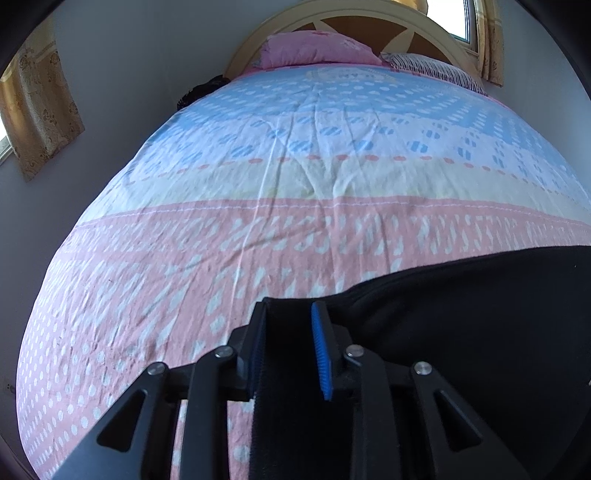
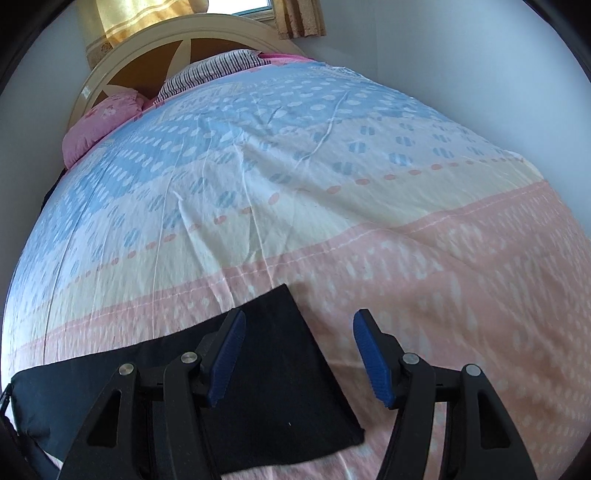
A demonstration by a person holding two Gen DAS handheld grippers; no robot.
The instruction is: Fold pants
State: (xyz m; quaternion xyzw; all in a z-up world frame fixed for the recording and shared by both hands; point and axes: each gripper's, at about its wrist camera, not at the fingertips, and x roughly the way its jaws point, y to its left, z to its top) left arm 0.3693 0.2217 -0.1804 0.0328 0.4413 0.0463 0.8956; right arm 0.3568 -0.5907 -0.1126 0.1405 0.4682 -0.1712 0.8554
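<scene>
Left tongs [image 1: 288, 350]: narrowed on a black strip of the pants [image 1: 480, 332]; fabric fills the gap between the blue pads [image 1: 320, 354].
Right tongs [image 2: 298, 358]: spread wide, nothing between the pads; left pad over the pants [image 2: 280, 376], right pad over bare bedspread [image 2: 461, 295].
Pants, location: near end of the bed, on the pink band of the bedspread; in the left wrist view they run off the right edge.
Pants, edges: in the right wrist view a straight hem edge runs from the far corner down to the near right corner; the far edge trails off to the left.
Open room: bedspread [image 1: 258, 177] lies bare across the yellow and blue bands, far of the pants, with shallow creases only.
Far end: pink pillow [image 1: 314, 48] and striped pillow [image 1: 436, 70] against the headboard [image 1: 332, 11].
Bed sides: left edge near the wall, with a curtain [image 1: 37, 110] on it; right edge drops away beside the wall.
</scene>
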